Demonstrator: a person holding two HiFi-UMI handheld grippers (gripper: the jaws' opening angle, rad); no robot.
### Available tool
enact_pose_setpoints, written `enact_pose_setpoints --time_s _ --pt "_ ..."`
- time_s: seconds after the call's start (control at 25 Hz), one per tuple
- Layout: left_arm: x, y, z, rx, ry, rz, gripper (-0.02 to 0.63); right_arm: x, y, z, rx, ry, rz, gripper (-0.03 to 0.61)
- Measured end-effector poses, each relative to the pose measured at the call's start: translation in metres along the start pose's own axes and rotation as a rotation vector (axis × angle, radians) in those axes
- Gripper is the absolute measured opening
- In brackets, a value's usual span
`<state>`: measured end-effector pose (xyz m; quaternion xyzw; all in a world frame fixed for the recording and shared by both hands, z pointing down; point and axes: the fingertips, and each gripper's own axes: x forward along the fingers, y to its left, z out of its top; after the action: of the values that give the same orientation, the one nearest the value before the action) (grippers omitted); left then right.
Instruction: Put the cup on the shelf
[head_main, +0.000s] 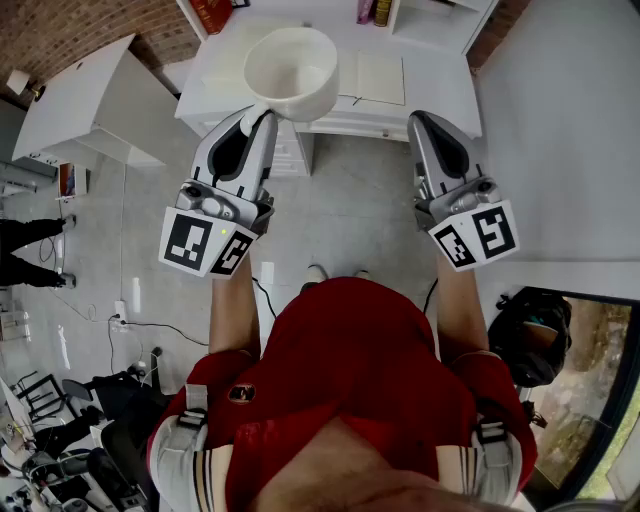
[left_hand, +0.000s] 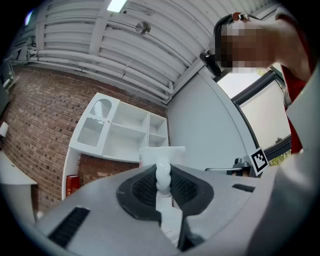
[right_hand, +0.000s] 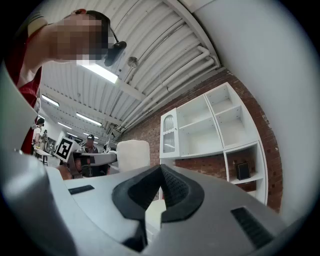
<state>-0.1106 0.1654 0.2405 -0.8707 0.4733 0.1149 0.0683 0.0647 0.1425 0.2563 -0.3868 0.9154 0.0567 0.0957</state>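
Cup: we see a white bowl-shaped cup (head_main: 292, 72), smooth, with a soft ceramic-like sheen.
Gripper shells: the left gripper (head_main: 262, 118) and right gripper (head_main: 424, 120) look like matt grey plastic.
Pads: black pads (left_hand: 144, 188), finely ribbed, rubbery.
Shelf: white shelf unit (left_hand: 125, 131), smooth, painted, matt.
Wall: red brick wall (left_hand: 35, 130), rough.
Shirt: red cloth shirt (head_main: 350, 360), matt.

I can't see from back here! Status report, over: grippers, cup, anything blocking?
Left gripper shut on cup, by its handle. Right gripper shut, empty. Shelf ahead, nothing seen blocking. Over.
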Motion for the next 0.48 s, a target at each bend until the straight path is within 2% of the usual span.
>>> enact_pose_setpoints --time_s 0.48 --pt "0.006 0.024 0.0 -0.012 -0.026 -0.019 0.046 0.02 0.004 -0.003 0.025 -0.018 -0.015 -0.003"
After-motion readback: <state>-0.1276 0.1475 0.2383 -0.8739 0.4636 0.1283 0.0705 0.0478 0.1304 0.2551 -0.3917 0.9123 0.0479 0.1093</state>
